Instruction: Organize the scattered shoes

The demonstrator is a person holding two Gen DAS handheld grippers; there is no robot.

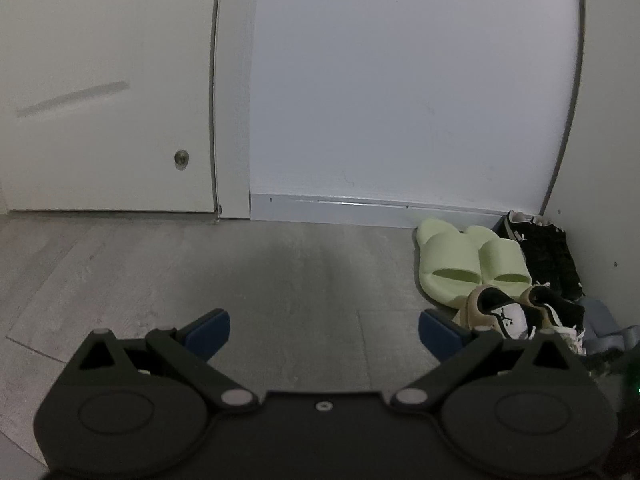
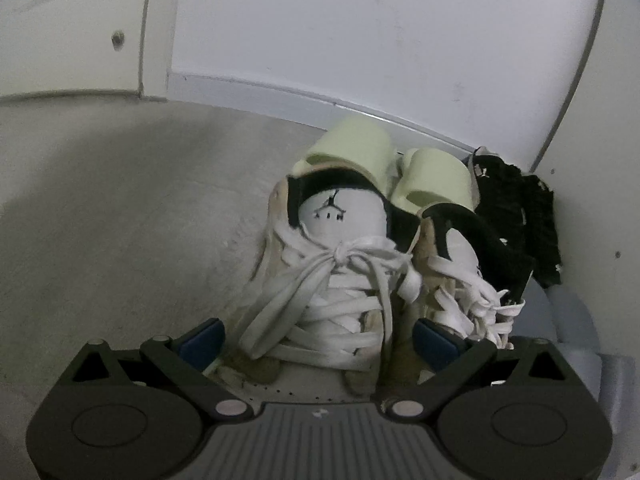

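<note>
**Sneakers join the row in the corner**

Laces fill the near part of my right wrist view: my right gripper (image 2: 316, 342) sits low over the forefoot of the left-hand tan-and-white sneaker (image 2: 328, 264), its blue pads (image 2: 200, 342) spread wide to either side of the shoe. Neither pad presses the upper as far as I can see, so I read this hand as released, straddling the shoe rather than gripping it. Its partner sneaker (image 2: 460, 276) stands just beside it on the right, the two touching or nearly so, toes toward me and heels toward the wall.

That pairing looks deliberate. Behind them the pale green slides (image 1: 472, 264) lie side by side against the baseboard (image 1: 340, 208), and the black shoes (image 1: 548, 252) are tucked into the corner, so each pair is kept together and everything is pushed to one side, leaving the grey floor (image 1: 200, 264) in front of the door (image 1: 104, 120) bare.

My left gripper (image 1: 324, 330) hangs over that bare floor with its jaws wide apart and nothing between them; the sneakers sit just past its right finger.

Judging by the layout, the sorting is close to done. A grey object (image 2: 576, 320) beyond the right-hand sneaker is too cut off to identify.
</note>
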